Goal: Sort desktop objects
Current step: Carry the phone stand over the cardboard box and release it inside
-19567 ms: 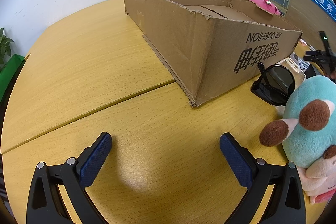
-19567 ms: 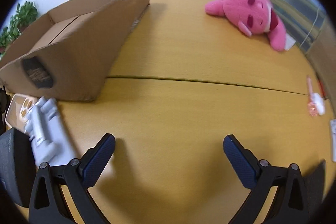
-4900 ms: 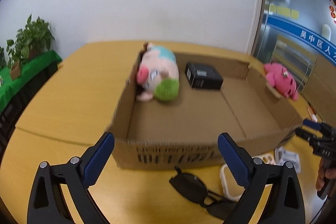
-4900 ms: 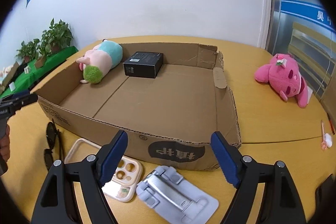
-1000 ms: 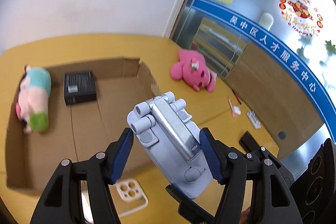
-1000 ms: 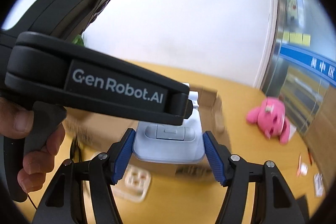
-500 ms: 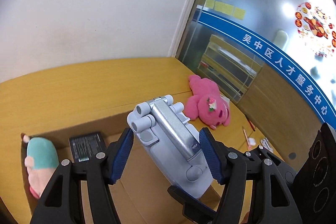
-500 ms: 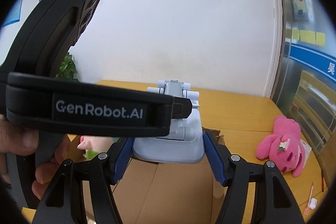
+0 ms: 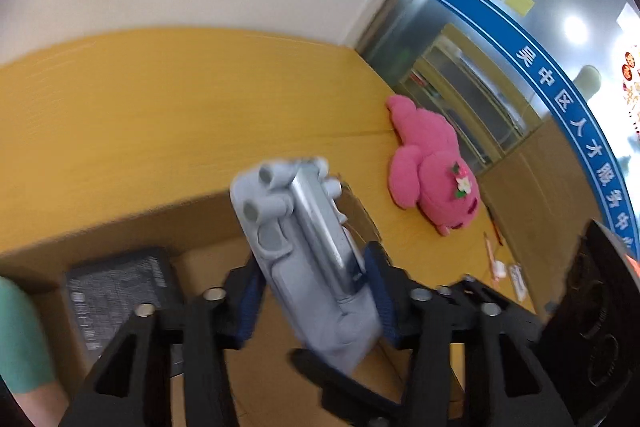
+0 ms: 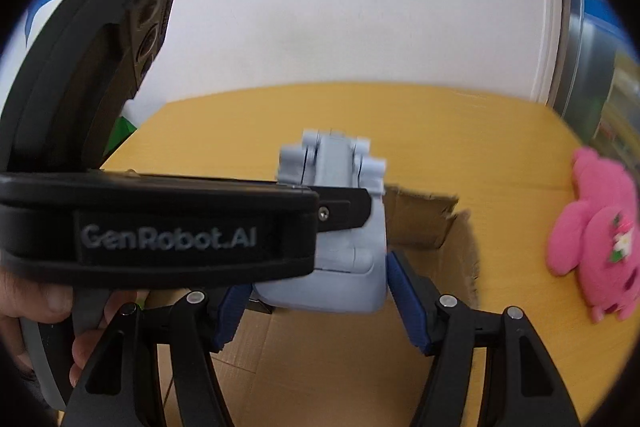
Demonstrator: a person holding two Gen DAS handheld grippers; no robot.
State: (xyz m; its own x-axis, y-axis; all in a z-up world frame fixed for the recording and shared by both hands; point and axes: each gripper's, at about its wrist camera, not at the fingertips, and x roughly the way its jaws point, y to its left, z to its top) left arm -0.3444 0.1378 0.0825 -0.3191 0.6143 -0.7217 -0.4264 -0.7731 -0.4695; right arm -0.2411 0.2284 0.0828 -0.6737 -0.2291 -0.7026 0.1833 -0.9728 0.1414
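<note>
The yellow surface (image 9: 160, 115) carries an open cardboard box (image 10: 424, 215), with a pink plush (image 9: 436, 167) lying to its right. Above the box, the grey folding stand (image 9: 308, 251) is clamped in both tools: the left tool (image 9: 316, 291), whose jaws have just been closing, and the right tool (image 10: 320, 303).

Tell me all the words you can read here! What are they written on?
"GenRobot.AI": white letters on the side of the left gripper, seen in the right wrist view.
"吴中区人才服务中": white characters on the blue band across the glass wall.
Black box in the cardboard box: label print too blurred to read.
</note>
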